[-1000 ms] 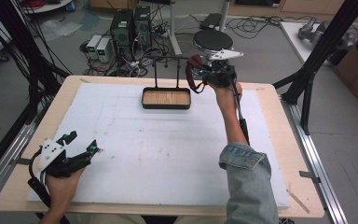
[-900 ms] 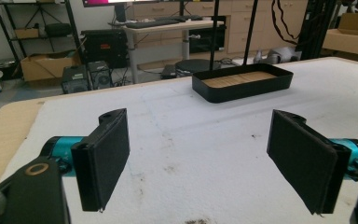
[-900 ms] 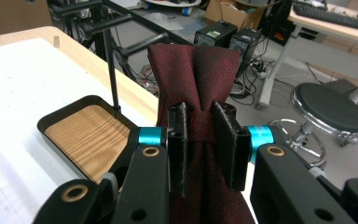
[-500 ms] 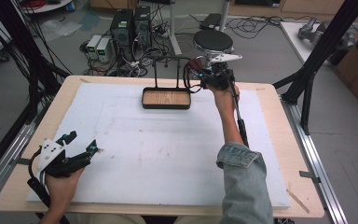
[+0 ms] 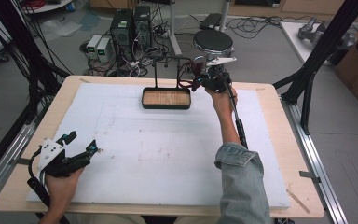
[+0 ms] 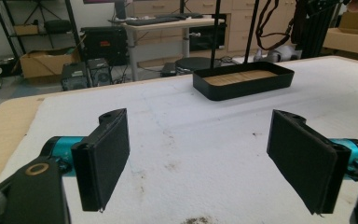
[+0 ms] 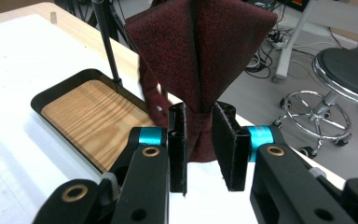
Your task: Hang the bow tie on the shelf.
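Your right gripper [image 5: 200, 77] is out at the far edge of the tabletop [image 5: 270, 135], just beside the right end of the tray [image 5: 166, 105]. Its fingers [image 7: 179, 140] are clamped on a dark red cloth [image 7: 200, 51], which hangs bunched and narrows where they pinch it. Behind the tray a thin black frame [image 5: 168, 67] rises from its far side, with the cloth close to its right post. Past that edge the floor falls away to a stool [image 5: 213, 41], cables and boxes.

Your left gripper [image 5: 77, 149] sits near the near-left corner, low over the white pad [image 5: 158, 154], fingers [image 6: 103, 156] wide apart with nothing between them. The left rim of the tabletop is just beside your hand [image 5: 61, 184].

Between the two grippers the pad is bare apart from a few dark specks, so the whole middle is open. The tray is well apart from the left gripper, straight ahead in the left gripper view. Its wooden floor carries nothing. Black posts [image 5: 326, 46] stand off the right far corner.
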The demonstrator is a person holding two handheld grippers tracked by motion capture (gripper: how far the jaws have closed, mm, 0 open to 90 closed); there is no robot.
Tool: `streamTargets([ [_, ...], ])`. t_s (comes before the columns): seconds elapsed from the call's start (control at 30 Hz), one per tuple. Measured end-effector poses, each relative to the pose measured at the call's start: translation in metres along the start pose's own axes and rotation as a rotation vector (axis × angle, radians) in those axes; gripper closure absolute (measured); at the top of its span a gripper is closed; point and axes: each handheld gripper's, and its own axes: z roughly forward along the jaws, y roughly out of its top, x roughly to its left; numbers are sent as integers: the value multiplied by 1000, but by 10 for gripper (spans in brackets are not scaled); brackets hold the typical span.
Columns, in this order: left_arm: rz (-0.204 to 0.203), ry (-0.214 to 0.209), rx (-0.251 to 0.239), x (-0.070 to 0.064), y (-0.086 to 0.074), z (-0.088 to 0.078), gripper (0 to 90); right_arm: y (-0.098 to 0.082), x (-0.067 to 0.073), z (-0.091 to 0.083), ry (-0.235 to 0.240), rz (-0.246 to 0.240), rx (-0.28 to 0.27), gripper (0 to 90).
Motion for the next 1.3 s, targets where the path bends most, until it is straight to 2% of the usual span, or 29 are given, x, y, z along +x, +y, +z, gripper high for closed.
streamTargets([
  [0.4,-2,-2,1,0,0,0,214,1,0,-1,-9,-5,-5,734],
  [0.67,-1,-2,3,0,0,1,214,5,-2,-15,-25,-7,-26,678],
  [0.83,2,-2,7,0,0,1,213,11,-2,-34,-37,-10,-62,624],
  [0.9,1,-2,8,0,-1,1,214,15,-2,-47,-37,-26,-86,585],
  [1.0,0,0,9,0,-1,1,214,18,-1,-55,-36,-39,-102,567],
  [1.1,0,6,12,1,-1,0,214,24,3,-76,-30,-54,-135,538],
  [1.13,0,6,12,1,-1,0,213,24,3,-76,-30,-54,-135,538],
  [1.17,2,7,13,1,-1,0,213,26,5,-85,-30,-60,-158,519],
  [1.27,2,7,15,1,-1,0,214,29,6,-94,-32,-66,-182,492],
  [1.3,4,5,15,0,-1,0,213,31,9,-103,-23,-62,-207,480],
])
